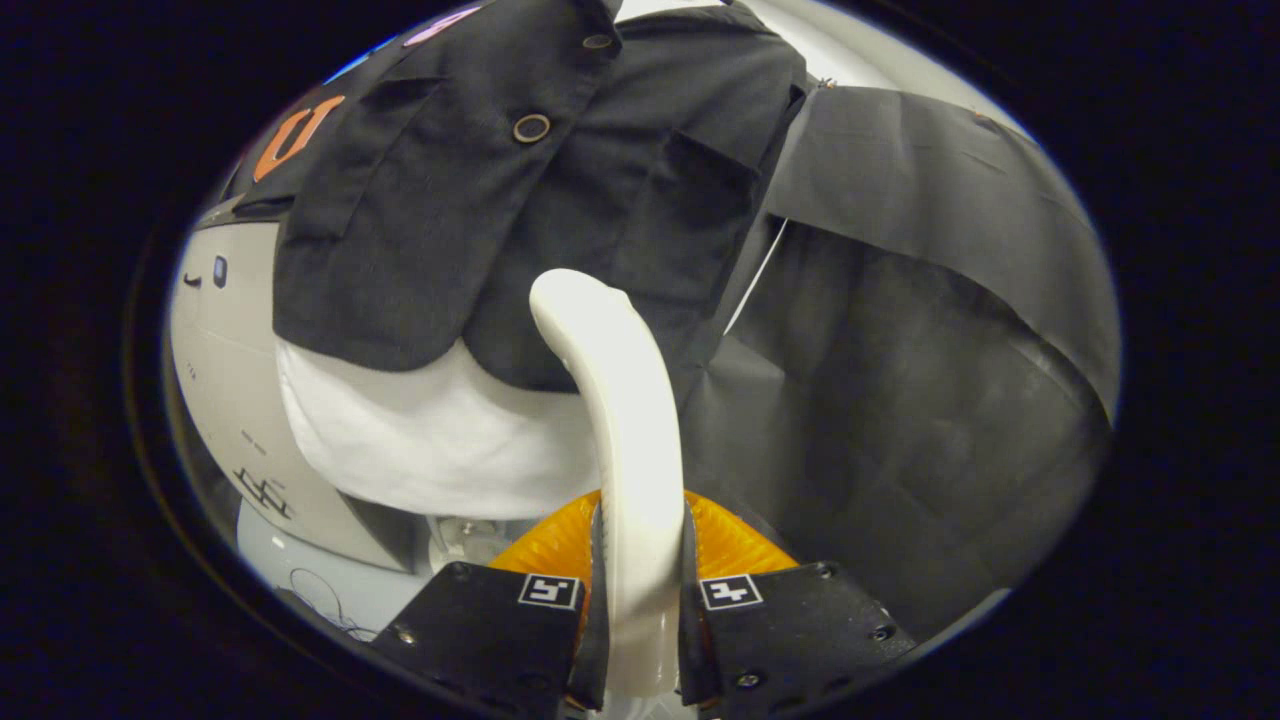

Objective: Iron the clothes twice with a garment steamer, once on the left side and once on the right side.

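Observation:
My gripper (pixel 640 575) is shut on the white curved handle of the garment steamer (pixel 625 400), which rises between the fingers and bends forward toward the clothes. A dark jacket (pixel 480 190) with round buttons hangs just beyond the steamer's top, over a white garment (pixel 430 440) whose hem shows below it. The steamer's head is hidden behind its own handle, close against the jacket's lower front. An orange ribbed part (pixel 545 545) sits right behind the fingers, at the handle's base.
Black cloth (pixel 900 380) hangs to the right of the jacket as the booth's wall. A white rounded appliance body (pixel 225 380) stands to the left of the clothes, with a pale surface below it.

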`<state>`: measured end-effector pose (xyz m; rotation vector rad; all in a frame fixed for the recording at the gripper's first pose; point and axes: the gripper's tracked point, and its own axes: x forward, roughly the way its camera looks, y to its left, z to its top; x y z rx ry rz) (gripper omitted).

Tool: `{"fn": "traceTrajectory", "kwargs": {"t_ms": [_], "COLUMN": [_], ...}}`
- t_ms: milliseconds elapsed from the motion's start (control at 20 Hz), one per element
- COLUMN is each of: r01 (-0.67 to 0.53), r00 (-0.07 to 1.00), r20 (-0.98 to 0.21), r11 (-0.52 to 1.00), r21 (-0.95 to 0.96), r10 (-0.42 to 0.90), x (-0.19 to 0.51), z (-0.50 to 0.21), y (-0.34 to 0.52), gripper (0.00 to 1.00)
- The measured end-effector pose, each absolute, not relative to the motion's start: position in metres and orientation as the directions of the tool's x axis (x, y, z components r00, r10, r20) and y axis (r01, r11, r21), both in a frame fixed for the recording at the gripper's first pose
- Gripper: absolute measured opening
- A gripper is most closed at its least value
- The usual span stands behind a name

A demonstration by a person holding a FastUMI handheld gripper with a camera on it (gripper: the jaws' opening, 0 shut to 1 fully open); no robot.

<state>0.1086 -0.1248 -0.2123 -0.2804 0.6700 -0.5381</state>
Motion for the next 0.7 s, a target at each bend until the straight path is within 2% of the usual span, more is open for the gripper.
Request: {"fn": "traceTrajectory", "kwargs": {"t_ms": [250, 700], "r01": [0.414, 0.471], "r00": [0.646, 0.688], "r20": [-0.524, -0.467], "r11": [0.832, 0.832], "r21": [-0.370, -0.294], "r10": [-0.555, -0.555], "x": [0.084, 0.017], "z": [-0.201, -0.120], "y": [-0.114, -0.091], "gripper": [0.31, 0.30]}}
